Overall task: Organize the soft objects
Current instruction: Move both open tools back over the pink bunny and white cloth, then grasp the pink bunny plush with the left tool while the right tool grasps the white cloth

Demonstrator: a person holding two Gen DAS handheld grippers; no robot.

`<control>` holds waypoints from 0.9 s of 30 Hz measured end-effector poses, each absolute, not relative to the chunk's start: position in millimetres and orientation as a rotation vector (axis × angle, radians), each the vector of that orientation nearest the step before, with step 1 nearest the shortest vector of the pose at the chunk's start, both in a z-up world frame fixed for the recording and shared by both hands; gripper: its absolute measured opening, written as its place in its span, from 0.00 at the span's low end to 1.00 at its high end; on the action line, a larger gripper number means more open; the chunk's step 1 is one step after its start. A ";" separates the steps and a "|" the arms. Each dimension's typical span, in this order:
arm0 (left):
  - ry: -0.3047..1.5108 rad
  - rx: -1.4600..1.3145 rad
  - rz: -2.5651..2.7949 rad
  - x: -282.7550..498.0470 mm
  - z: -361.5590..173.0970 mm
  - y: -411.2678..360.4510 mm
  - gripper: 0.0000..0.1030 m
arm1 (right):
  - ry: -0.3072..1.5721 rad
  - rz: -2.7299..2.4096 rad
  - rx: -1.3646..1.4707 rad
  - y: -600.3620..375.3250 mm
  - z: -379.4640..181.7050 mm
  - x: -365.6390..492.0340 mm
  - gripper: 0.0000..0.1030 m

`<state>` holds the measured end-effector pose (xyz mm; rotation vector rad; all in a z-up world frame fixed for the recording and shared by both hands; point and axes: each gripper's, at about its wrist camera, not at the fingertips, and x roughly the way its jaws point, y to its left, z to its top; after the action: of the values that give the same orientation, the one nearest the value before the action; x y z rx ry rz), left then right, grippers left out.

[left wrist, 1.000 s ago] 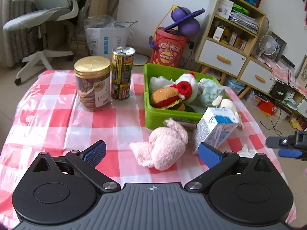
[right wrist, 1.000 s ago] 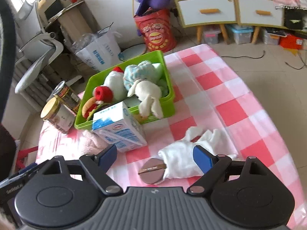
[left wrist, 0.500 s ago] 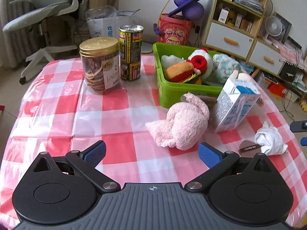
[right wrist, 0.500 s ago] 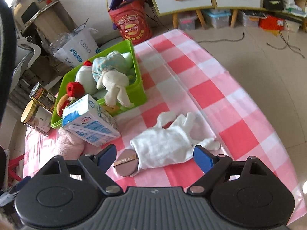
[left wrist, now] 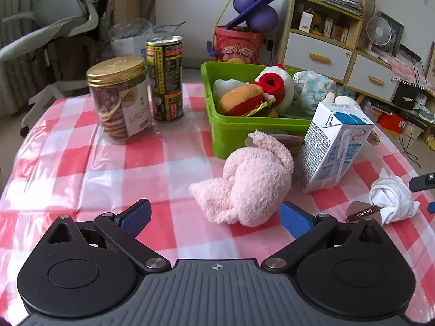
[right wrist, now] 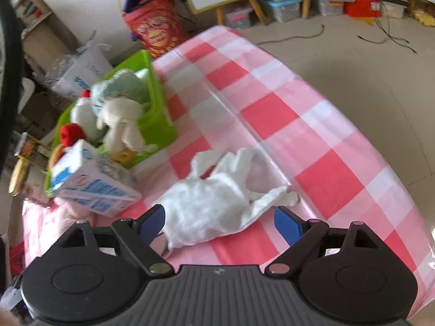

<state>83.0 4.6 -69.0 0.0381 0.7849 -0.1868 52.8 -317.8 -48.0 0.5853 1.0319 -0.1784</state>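
A pink fluffy plush (left wrist: 244, 184) lies on the checked tablecloth in front of a green bin (left wrist: 239, 133) that holds several soft toys. My left gripper (left wrist: 214, 217) is open, its fingers either side of the plush's near end, not touching. A white cloth toy (right wrist: 217, 203) with a brown tag (left wrist: 361, 213) lies right of a milk carton (left wrist: 334, 146). My right gripper (right wrist: 217, 221) is open and low over the white cloth, which lies between its fingers. The green bin (right wrist: 155, 119) shows at the left of the right wrist view.
A cookie jar with a gold lid (left wrist: 119, 100) and a tall can (left wrist: 164, 78) stand left of the bin. The milk carton (right wrist: 89, 182) leans beside the bin. The table's right edge (right wrist: 394, 163) drops to the floor. A chair and shelves stand behind.
Both grippers have moved in closer. The pink plush now sits between my left fingers and the white cloth between my right fingers. Both stay open.
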 end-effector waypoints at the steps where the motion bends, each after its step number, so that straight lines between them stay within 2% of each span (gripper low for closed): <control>1: 0.776 0.040 -0.187 84.2 -69.4 2.7 0.92 | 1.039 -0.182 0.590 -318.2 -51.3 54.0 0.60; 5: 0.763 0.029 -0.195 90.4 -71.1 -5.7 0.89 | 1.064 -0.169 0.596 -315.4 -59.1 58.4 0.60; 10: 0.789 0.040 -0.205 94.5 -77.8 -17.1 0.77 | 1.076 -0.161 0.566 -305.3 -62.9 62.8 0.59; 13: 0.791 0.067 -0.209 95.9 -80.2 -23.4 0.73 | 1.079 -0.161 0.560 -301.0 -65.5 64.3 0.53; 16: 0.806 0.066 -0.205 97.4 -82.7 -24.5 0.72 | 1.084 -0.147 0.545 -295.8 -66.9 65.6 0.44; 19: 0.822 0.052 -0.209 98.6 -85.9 -22.2 0.69 | 1.082 -0.135 0.548 -292.9 -67.5 65.5 0.29; 22: 0.832 0.045 -0.215 99.7 -86.1 -21.6 0.57 | 1.080 -0.130 0.584 -294.0 -67.8 64.5 0.18; 27: 0.857 0.024 -0.206 100.7 -84.4 -20.1 0.50 | 1.060 -0.116 0.561 -293.3 -64.3 64.7 0.03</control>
<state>100.7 -20.1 -84.4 0.0236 0.8567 -0.2063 64.7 -293.3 -64.3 0.5607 1.0599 -0.1160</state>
